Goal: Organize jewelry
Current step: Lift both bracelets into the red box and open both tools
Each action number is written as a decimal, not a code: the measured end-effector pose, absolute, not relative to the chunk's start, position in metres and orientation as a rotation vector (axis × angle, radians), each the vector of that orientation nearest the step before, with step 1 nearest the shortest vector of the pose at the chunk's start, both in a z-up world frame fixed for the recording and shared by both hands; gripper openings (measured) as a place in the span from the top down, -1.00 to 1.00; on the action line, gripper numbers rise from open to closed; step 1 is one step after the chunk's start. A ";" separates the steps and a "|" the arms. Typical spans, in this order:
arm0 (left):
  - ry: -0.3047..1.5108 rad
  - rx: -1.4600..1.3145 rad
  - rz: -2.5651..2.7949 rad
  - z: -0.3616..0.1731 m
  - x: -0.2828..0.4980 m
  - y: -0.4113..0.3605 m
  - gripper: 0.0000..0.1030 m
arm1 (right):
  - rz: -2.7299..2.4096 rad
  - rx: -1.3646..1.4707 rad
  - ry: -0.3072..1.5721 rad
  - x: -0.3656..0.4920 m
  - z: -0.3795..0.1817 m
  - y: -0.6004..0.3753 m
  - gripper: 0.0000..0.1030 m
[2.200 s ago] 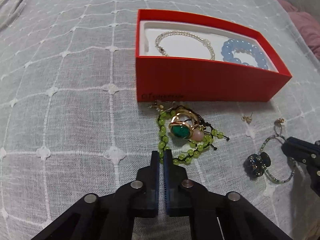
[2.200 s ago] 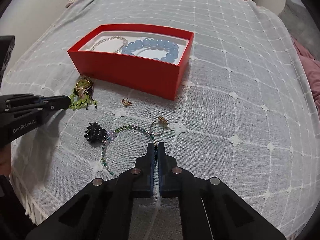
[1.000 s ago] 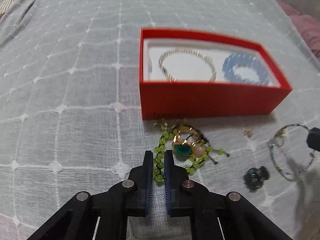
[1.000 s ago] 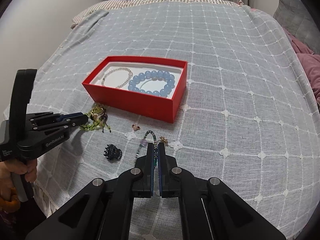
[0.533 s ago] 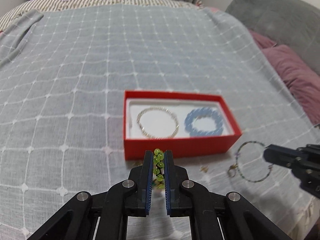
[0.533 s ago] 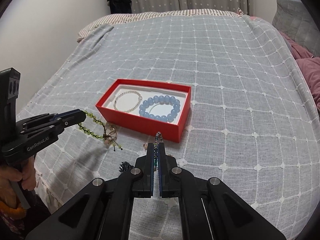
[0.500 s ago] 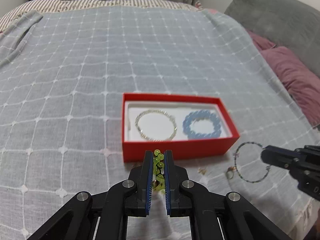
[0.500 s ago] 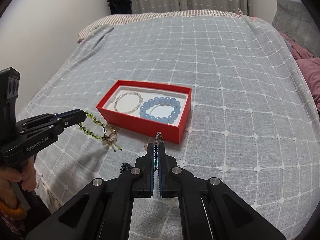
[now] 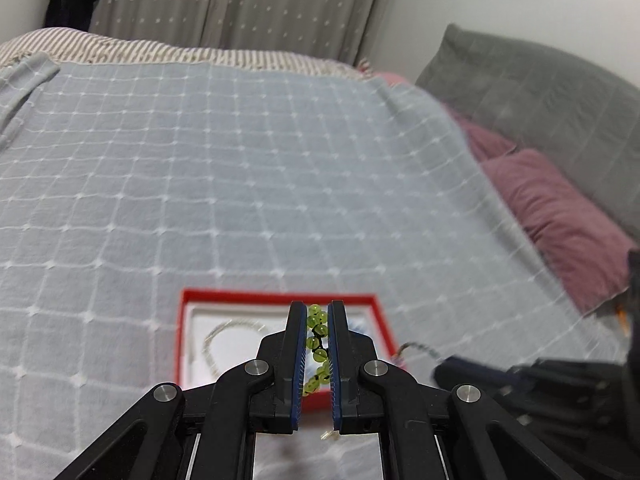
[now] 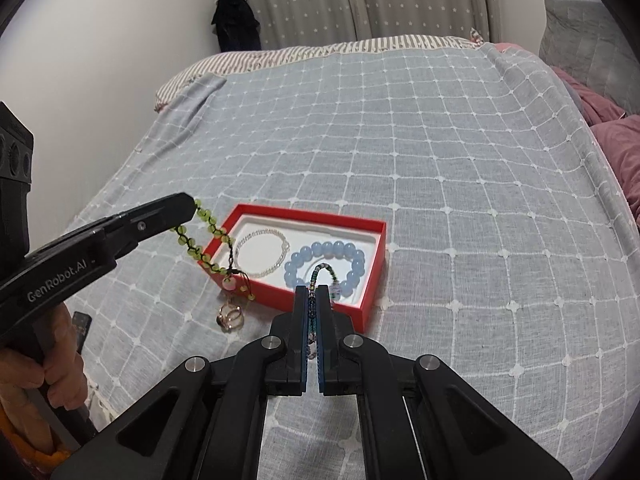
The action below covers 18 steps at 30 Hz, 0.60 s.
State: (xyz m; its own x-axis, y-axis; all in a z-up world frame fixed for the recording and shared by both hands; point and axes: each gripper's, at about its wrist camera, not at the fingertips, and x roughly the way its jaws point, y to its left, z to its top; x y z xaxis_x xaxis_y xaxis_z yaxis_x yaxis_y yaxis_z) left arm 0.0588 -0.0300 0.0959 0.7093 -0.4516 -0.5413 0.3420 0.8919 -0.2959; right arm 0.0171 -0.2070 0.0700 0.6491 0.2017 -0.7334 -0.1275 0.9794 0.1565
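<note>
My left gripper (image 9: 317, 312) is shut on a green bead bracelet (image 9: 317, 350) and holds it high above the bed; in the right wrist view the green bead bracelet (image 10: 199, 249) hangs from the left gripper (image 10: 191, 202) beside the red box (image 10: 372, 284). A gold ring (image 10: 230, 317) dangles at the bracelet's lower end. My right gripper (image 10: 314, 294) is shut on a thin dark seed-bead bracelet (image 10: 320, 276), lifted in front of the box. The red box (image 9: 184, 344) holds a pearl bracelet (image 10: 264, 258) and a blue bead bracelet (image 10: 326, 266).
The bed is covered by a grey checked blanket (image 10: 440, 160). Purple and grey pillows (image 9: 560, 208) lie at the right. A curtain (image 10: 400, 0) and a wall stand behind the bed. A hand (image 10: 44, 376) holds the left gripper's handle.
Both grippers have risen well above the bed with their bracelets. The green bracelet left the blanket, carrying the ring with it. The box now looks smaller and lower in both views.
</note>
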 end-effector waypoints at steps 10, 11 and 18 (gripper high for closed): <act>0.628 -0.225 -0.425 0.078 0.092 -0.034 0.91 | 0.157 0.103 0.806 0.038 0.073 -0.214 0.95; 0.642 -0.206 -0.394 0.071 0.097 -0.032 0.91 | 0.158 0.101 0.804 0.041 0.073 -0.213 0.95; 0.736 -0.098 -0.276 0.036 0.113 -0.027 0.91 | 0.186 0.072 0.817 0.059 0.067 -0.198 0.95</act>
State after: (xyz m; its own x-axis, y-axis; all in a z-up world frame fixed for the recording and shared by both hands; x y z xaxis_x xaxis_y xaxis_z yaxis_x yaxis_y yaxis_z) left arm 0.1132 -0.0266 0.0364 0.7070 -0.2819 -0.6487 0.2136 0.9594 -0.1842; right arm 0.0587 -0.1983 0.0670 0.6690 0.1920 -0.7180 -0.1369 0.9814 0.1349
